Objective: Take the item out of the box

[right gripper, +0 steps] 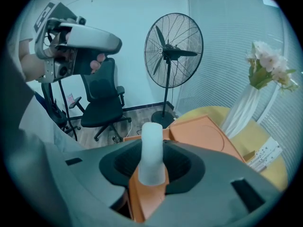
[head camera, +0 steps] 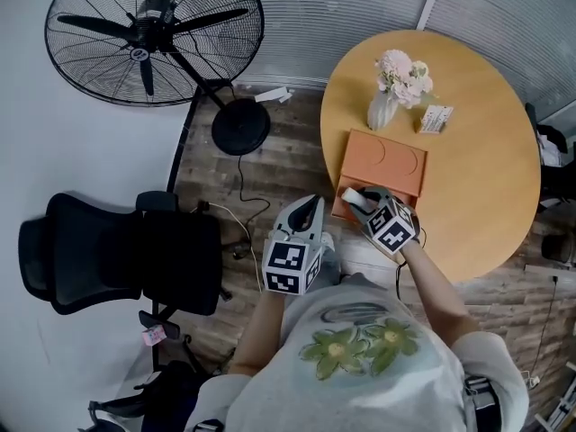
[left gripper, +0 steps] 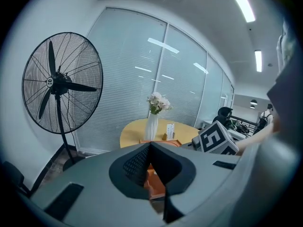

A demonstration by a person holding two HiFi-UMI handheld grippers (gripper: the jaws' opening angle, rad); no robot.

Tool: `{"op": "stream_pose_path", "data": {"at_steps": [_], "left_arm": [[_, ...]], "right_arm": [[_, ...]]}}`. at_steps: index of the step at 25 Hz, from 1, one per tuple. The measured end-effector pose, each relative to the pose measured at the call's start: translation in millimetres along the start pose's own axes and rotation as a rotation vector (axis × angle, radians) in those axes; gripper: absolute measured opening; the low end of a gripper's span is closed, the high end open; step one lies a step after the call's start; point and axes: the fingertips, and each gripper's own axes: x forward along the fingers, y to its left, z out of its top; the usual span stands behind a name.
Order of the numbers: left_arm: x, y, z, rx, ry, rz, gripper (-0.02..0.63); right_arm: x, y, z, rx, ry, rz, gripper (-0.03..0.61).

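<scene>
An orange box (head camera: 382, 162) lies on the round yellow table (head camera: 477, 178), its lid (right gripper: 203, 134) flat with two curved lines on it. My right gripper (head camera: 358, 201) is at the box's near edge. In the right gripper view it (right gripper: 153, 155) is shut on a white rounded item (right gripper: 152, 136) that stands upright between the jaws, above an orange flap (right gripper: 144, 193). My left gripper (head camera: 309, 210) hangs just off the table's near left edge, apart from the box. Its jaws (left gripper: 150, 148) meet at the tips with nothing between them.
A white vase of pale flowers (head camera: 382, 111) and a small card holder (head camera: 436, 118) stand behind the box. A large black standing fan (head camera: 153, 34) and a black office chair (head camera: 117, 250) are on the wood floor to the left. A cable (head camera: 243, 207) trails there.
</scene>
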Motion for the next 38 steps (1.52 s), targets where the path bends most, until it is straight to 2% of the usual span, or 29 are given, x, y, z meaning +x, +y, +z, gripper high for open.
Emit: {"op": "stream_pose_path", "data": {"at_steps": [23,38], "left_arm": [[-10,-16,4,0.029,-0.006,-0.003,0.002],[-22,-36,6,0.037,-0.028,-0.029,0.002]], "right_arm": [[-90,7,77,0.044,-0.271,-0.059,0.147],[-138,19,93,0.083,-0.421,-0.084,0.147]]}}
